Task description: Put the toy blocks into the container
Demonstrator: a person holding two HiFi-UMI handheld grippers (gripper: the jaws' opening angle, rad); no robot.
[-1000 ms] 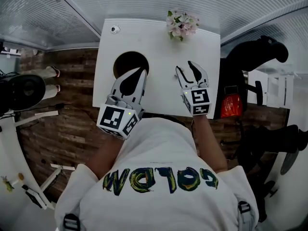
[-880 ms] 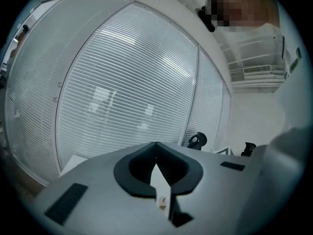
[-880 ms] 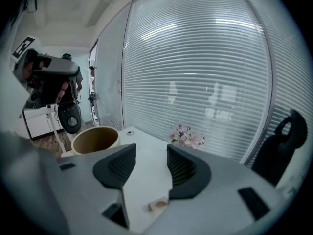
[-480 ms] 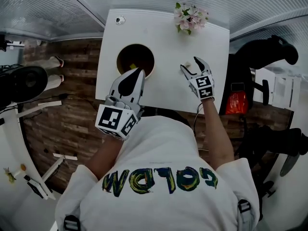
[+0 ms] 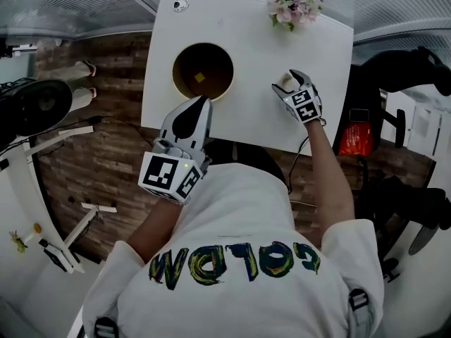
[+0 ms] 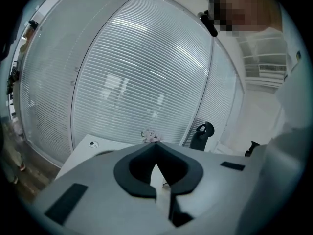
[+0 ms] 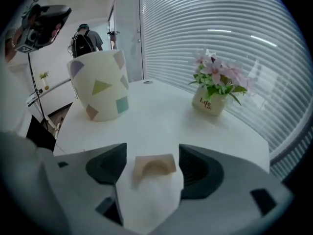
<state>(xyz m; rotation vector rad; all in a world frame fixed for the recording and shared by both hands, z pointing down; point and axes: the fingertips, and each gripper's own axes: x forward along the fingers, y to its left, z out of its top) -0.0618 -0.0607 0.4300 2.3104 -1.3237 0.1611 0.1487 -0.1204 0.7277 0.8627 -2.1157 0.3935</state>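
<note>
Our right gripper (image 7: 153, 153) stood with its jaws spread wide, having just been opening; a pale arch-shaped block (image 7: 155, 166) lay on the white table (image 5: 261, 48) between them, and neither pad touched it; our left gripper (image 6: 156, 150) was closed tip to tip with nothing inside, and in the head view its tips reached just short of the container's near rim; the container (image 7: 99, 84), a round white cup with coloured triangles on its wall, stood upright on the table, well to the left of the arch-shaped block; a small yellow block (image 5: 200, 77) lay on its brown floor; we saw a pot of pink flowers (image 5: 292, 2) at the table's far edge, beyond the right gripper; a small round disc (image 5: 181, 5) sat near the far left corner; slatted blinds (image 7: 220, 28) ran behind the table.
</note>
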